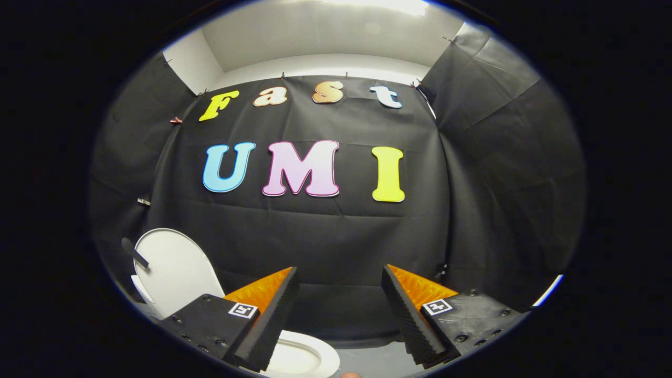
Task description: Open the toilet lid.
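I see black cloth [325, 236] draped across the far wall and both sides — small clips [176, 121] pinning its top edge — white ceiling [325, 37] above.

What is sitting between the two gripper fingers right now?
Nothing is gripped. In the gripper view the open gripper frames black cloth wall, with the toilet bowl rim below.

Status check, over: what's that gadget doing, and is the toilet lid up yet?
Hand-held gripper open, holding nothing. Toilet lid already raised, standing upright beyond the left finger. Bowl rim exposed below the fingers. Nothing in the way.
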A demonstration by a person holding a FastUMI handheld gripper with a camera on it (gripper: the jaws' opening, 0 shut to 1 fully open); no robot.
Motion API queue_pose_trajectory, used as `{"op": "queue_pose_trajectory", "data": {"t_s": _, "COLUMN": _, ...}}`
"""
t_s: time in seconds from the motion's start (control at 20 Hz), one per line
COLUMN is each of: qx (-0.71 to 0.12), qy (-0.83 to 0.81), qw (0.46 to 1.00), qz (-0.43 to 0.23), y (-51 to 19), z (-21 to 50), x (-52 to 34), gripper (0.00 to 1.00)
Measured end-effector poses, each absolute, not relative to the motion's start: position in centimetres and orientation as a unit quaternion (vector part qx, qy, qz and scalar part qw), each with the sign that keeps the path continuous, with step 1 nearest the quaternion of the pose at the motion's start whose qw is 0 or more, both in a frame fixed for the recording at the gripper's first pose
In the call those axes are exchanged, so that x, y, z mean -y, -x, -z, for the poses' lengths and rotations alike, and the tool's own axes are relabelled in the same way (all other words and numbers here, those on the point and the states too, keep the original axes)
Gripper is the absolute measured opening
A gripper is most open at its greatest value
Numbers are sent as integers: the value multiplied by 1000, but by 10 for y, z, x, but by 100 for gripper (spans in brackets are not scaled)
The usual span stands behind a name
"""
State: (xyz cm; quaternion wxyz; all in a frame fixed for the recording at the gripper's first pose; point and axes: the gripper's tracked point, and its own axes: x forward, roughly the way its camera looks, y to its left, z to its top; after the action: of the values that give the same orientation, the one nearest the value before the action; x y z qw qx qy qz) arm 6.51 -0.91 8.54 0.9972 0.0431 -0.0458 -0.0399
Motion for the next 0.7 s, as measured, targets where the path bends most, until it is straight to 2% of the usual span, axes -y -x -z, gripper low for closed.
{"op": "queue_pose_trajectory", "data": {"t_s": 0.7, "qx": 42, "qy": -49, "qw": 997, "qz": 43, "y": -67, "z": -86, "x": 10, "gripper": 98}}
